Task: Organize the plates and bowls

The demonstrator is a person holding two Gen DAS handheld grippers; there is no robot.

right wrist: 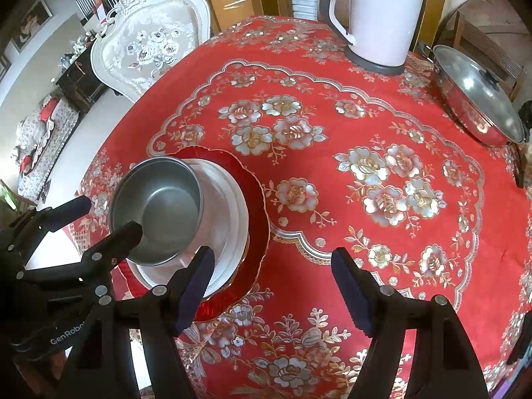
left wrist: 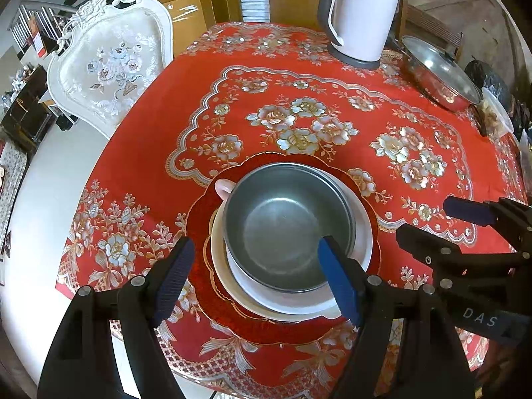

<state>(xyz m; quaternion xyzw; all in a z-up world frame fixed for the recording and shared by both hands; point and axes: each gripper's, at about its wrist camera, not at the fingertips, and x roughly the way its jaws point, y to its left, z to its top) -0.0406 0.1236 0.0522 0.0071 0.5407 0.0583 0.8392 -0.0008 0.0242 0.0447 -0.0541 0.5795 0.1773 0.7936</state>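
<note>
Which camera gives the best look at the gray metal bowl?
The left wrist view: the gray metal bowl sits central, its whole inside visible. In the right wrist view the bowl is off left, partly hidden by the left gripper.

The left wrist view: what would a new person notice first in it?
First the stack in the middle: a grey metal bowl in a white bowl on a red scalloped plate, with the open left gripper over it. Next, the red flowered tablecloth, and the white kettle at the far edge.
</note>
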